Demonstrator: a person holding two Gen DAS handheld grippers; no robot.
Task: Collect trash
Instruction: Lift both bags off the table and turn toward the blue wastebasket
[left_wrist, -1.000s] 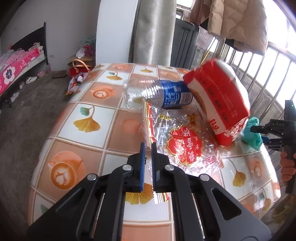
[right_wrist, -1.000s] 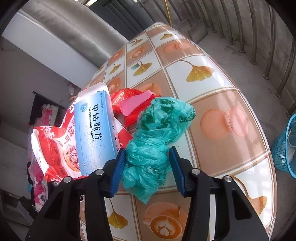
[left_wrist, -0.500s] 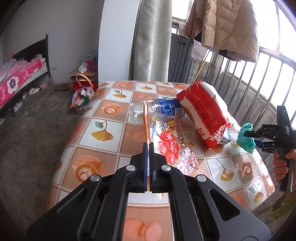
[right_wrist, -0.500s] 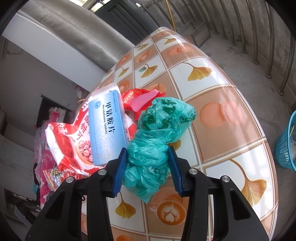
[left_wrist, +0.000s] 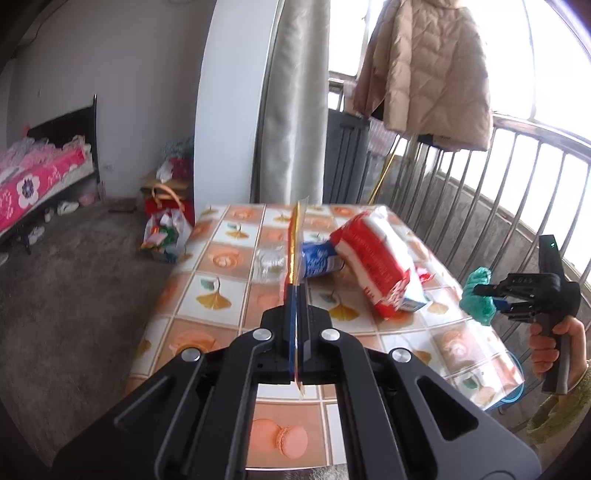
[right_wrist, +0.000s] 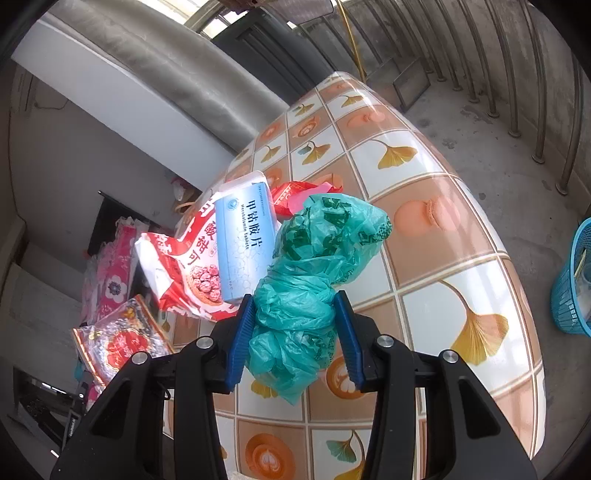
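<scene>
Crinkled green plastic fills the middle of the right wrist view: a thin, knotted plastic bag (right_wrist: 314, 273), bunched into a lumpy roll, is squeezed between the ribbed blue pads (right_wrist: 240, 332) of the right gripper (right_wrist: 293, 332), which is clamped on its lower half. The bag hangs clear of the table (right_wrist: 461, 206), a glossy cloth of orange and white squares printed with ginkgo leaves and coffee cups.

Left of the bag in that view lies a flat, pale blue pill box (right_wrist: 245, 240) resting on a red and white snack bag (right_wrist: 184, 266), puffy and glossy. Beyond them sits a small crumpled red wrapper (right_wrist: 291, 192). At the right edge of the frame stands a blue mesh basket (right_wrist: 572, 284) on the concrete floor.

In the left wrist view the left gripper (left_wrist: 296, 306) is closed tight on a flat, clear wrapper (left_wrist: 294, 243) seen edge-on, a thin strip with a gold and red border rising from the pads towards the centre of the frame. The same wrapper shows in the lower left of the right wrist view as a crackly transparent sheet with a red emblem. Behind it on the table lie a clear plastic bottle (left_wrist: 291, 262) with a blue label, on its side, and the snack bag. At the right edge a hand (left_wrist: 554, 343) grips the other tool's black handle.
</scene>
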